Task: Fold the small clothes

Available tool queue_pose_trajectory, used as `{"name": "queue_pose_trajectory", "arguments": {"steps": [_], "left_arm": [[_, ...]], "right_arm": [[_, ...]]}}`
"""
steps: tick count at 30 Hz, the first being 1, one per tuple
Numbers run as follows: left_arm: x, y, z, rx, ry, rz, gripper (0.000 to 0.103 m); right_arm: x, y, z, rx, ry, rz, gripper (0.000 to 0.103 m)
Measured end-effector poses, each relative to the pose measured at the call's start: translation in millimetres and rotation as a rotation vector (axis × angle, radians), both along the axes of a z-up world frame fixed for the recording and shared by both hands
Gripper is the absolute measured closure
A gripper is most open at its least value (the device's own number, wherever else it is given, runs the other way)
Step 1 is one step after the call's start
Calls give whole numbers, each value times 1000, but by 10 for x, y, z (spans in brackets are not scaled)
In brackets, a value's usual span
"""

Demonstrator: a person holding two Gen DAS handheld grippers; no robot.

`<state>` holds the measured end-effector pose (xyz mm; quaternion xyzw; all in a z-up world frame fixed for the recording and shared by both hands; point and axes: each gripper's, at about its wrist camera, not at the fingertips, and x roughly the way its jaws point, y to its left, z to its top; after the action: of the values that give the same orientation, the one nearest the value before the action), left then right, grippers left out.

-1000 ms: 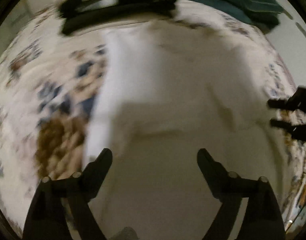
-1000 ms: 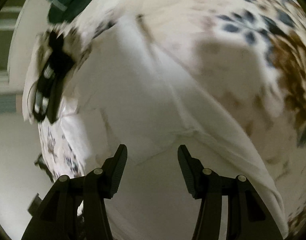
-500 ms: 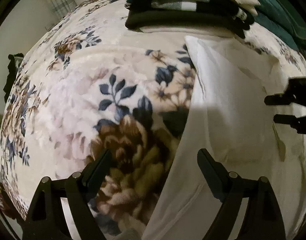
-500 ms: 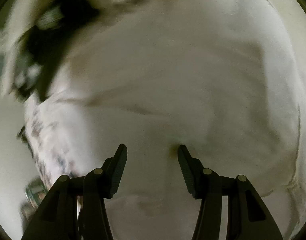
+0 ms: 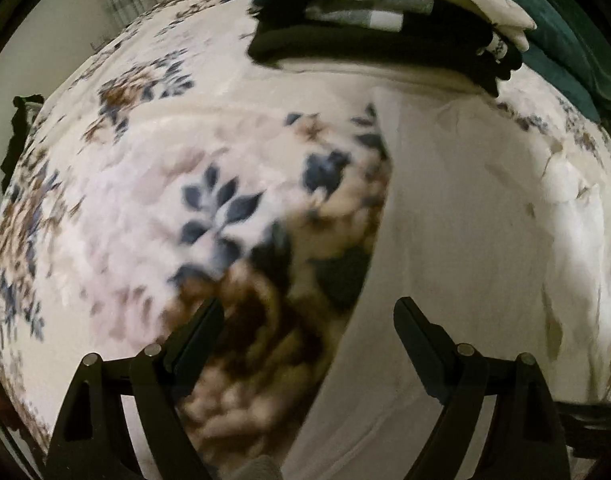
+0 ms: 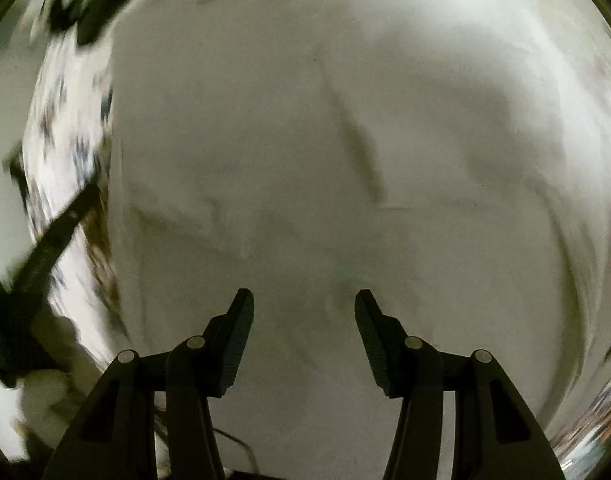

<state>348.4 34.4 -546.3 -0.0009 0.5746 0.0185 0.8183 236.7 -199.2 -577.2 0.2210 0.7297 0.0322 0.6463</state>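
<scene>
Between folds, probably: white garment point(image 5: 465, 208) spread flat on floral bed point(image 5: 145, 184), just below folded stack point(image 5: 385, 32). Left tool point(image 5: 308, 312) and right tool point(image 6: 304, 300) spread, gripping nothing. Next: pinch an edge.

White garment point(image 5: 465, 216) is laid flat on a floral blanket, its straight left edge running away from the camera; light creases are seen. Folded dark and pale clothes point(image 5: 385, 28) are stacked beyond its far end.

You've got no readable text here: none on the white garment point(image 5: 465, 240) or the folded stack point(image 5: 385, 28).
</scene>
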Motion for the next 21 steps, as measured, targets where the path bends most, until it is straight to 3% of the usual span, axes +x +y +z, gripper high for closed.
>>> {"name": "queue_pose_trajectory", "arguments": {"steps": [3,6,14,19,21], "left_arm": [[127,-237,-285,92,66,-70,16],[23,-283,-441,98,92,-97,16],[-566,-339,308,54,28,-12,16],[-1227,-1002,533,49,106,-38,16],[-1677,-1481,536,43,168,-60,16]], "right_arm": [[-120,-244,127,-12,-24,-127,48],[-202,-517,226,-14,-18,-226,48],[-468,-1480,628,13,-25,-272,48],[-739,-2175,748,58,-10,-207,48],[-830,-2477,732,49,5,-166,48]]}}
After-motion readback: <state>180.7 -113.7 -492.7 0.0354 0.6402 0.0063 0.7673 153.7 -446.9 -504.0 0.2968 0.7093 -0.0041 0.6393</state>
